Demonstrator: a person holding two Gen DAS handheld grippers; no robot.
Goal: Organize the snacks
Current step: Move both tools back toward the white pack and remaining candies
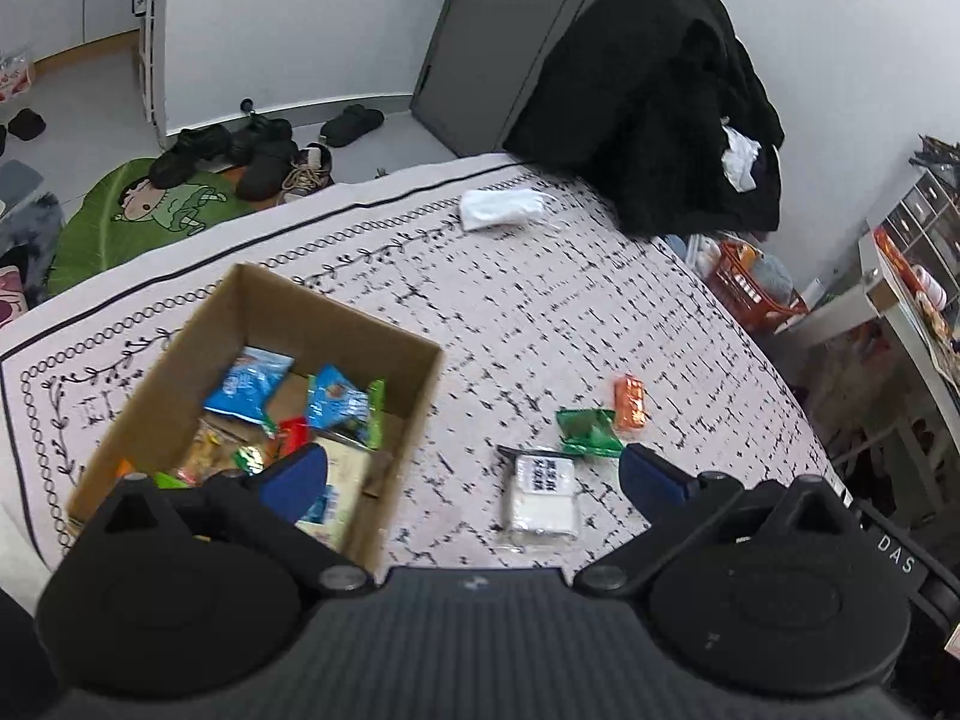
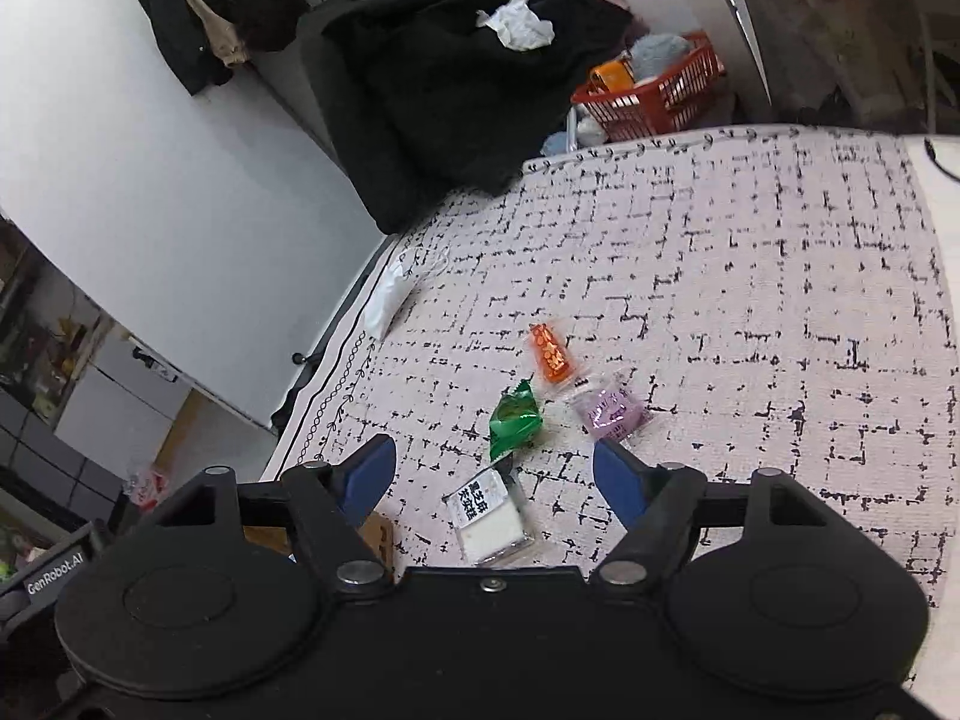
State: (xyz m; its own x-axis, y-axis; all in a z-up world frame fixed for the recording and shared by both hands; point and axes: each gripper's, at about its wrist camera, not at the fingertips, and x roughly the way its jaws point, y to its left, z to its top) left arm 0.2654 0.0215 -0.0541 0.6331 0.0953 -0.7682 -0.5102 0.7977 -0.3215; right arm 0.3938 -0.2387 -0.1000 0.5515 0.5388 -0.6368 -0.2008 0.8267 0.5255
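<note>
A cardboard box (image 1: 336, 312) on the patterned tablecloth holds several snack packets, blue, green and red among them. Right of it lie a white packet (image 1: 543, 501), a green packet (image 1: 588, 432) and an orange packet (image 1: 630, 399). My left gripper (image 1: 474, 477) is open and empty above the box's right edge and the white packet. In the right wrist view the white packet (image 2: 489, 516), green packet (image 2: 513, 420), orange packet (image 2: 552, 354) and a purple packet (image 2: 612, 411) lie on the cloth. My right gripper (image 2: 495, 477) is open and empty just above the white packet.
A white folded bag (image 1: 501, 209) lies at the table's far side. A chair draped with black clothes (image 1: 654, 102) stands at the far edge. A red basket (image 2: 654, 93) sits on the floor beyond the table. Shoes and a green mat (image 1: 150, 210) lie on the floor.
</note>
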